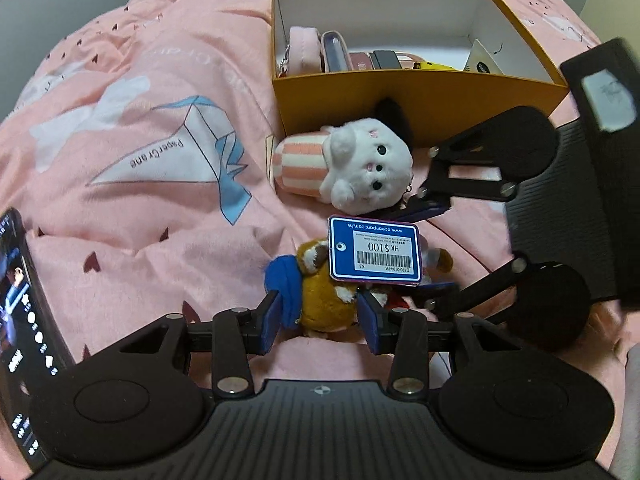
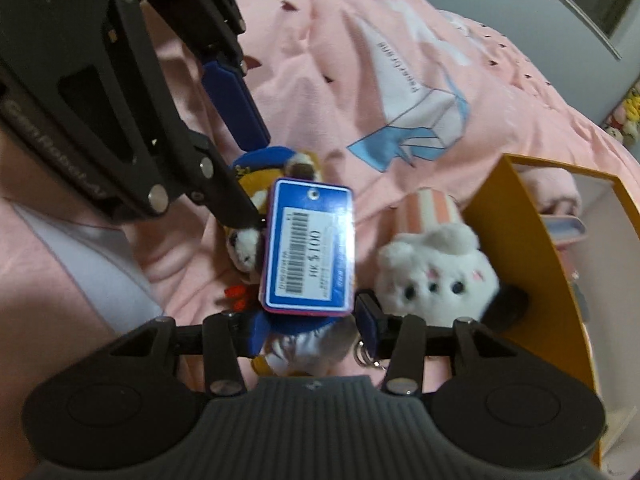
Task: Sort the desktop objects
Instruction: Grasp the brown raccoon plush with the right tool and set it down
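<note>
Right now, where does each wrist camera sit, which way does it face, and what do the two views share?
Left wrist: rides the left gripper, looking steeply down at the brown plush toy between its pads; the right gripper enters from the right, and the orange box lies beyond.
Right wrist: rides the right gripper, looking down at the same toy from another side; the left gripper crosses the top left.
Shared: the blue price tag, the white plush, the box and the pink bedsheet.

Tagged plush (image 1: 320,304) before bunny plush (image 1: 356,164), box (image 1: 416,104) behind.
</note>
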`<state>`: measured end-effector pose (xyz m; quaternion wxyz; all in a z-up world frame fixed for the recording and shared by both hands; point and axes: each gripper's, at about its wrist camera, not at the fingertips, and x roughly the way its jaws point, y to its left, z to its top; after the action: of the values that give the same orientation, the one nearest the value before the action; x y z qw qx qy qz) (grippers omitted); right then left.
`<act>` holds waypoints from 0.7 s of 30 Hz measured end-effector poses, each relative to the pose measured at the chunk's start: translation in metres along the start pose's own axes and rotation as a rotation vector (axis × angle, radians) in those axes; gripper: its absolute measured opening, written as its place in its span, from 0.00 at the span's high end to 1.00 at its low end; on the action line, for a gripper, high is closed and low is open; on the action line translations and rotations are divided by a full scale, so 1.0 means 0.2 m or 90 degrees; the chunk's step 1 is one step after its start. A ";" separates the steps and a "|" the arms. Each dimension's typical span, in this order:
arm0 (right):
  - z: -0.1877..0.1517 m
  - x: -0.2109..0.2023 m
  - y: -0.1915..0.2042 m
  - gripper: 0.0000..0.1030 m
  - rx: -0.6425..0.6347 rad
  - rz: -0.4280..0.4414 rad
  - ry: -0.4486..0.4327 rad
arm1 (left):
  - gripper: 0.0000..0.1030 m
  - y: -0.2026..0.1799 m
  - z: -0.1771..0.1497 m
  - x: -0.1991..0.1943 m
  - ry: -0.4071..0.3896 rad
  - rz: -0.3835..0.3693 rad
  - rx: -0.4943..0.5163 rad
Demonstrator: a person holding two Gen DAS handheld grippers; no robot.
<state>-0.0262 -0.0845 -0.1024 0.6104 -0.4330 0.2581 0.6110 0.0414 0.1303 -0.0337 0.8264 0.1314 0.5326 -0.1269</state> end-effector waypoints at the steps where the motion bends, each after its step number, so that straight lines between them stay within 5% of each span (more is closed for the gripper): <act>1: 0.00 0.02 0.00 0.53 -0.003 0.002 0.001 | 0.54 0.00 0.00 0.00 0.000 -0.002 -0.001; 9: -0.01 0.02 -0.03 0.61 0.066 0.011 0.009 | 0.54 0.05 0.01 -0.02 -0.033 -0.026 -0.035; 15: -0.11 -0.13 -0.11 0.61 0.209 0.015 0.007 | 0.54 0.08 0.05 -0.06 -0.073 -0.069 -0.073; 21: -0.26 -0.33 -0.16 0.62 0.330 -0.013 -0.019 | 0.51 0.02 0.09 -0.03 -0.086 -0.048 -0.033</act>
<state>0.0071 -0.1588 -0.0657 0.7111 -0.2553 0.3927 0.5243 0.0550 0.1277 -0.0204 0.8584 0.0808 0.4832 -0.1523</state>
